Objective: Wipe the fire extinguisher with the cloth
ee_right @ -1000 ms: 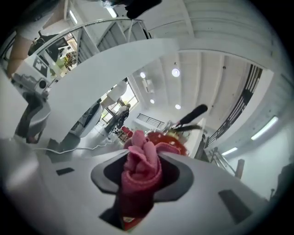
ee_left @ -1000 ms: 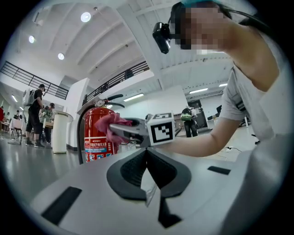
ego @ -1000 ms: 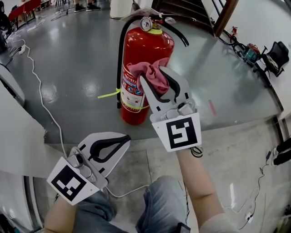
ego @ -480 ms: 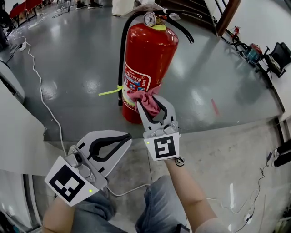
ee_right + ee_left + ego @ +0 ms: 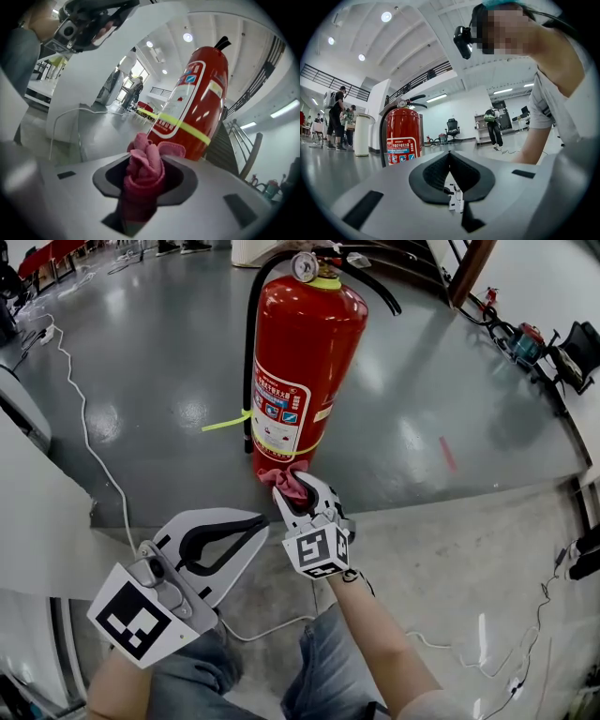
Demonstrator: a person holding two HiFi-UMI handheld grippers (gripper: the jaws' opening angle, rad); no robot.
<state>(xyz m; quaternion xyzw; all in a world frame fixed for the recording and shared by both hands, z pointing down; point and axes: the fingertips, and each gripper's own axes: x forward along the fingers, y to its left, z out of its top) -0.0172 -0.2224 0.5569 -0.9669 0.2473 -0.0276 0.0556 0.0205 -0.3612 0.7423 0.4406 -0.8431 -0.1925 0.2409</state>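
Pink cloth [image 5: 143,176]: bunched and clamped between the jaws of the right hand-held gripper [image 5: 296,487], seen best in the right gripper view. Head view places it against the foot of the red fire extinguisher [image 5: 305,362], upright on the grey floor [image 5: 159,343]. Left hand-held gripper [image 5: 450,154]: jaws together, empty, well short of the extinguisher. White cable [image 5: 89,446]: trails along the floor, left.

Pinched in the right gripper's [image 5: 297,487] matt grey plastic jaws, the pink cloth [image 5: 292,480] looks soft and nubbly. Just beyond it, the fire extinguisher [image 5: 305,352] is glossy red-painted metal on a shiny grey floor [image 5: 159,362].
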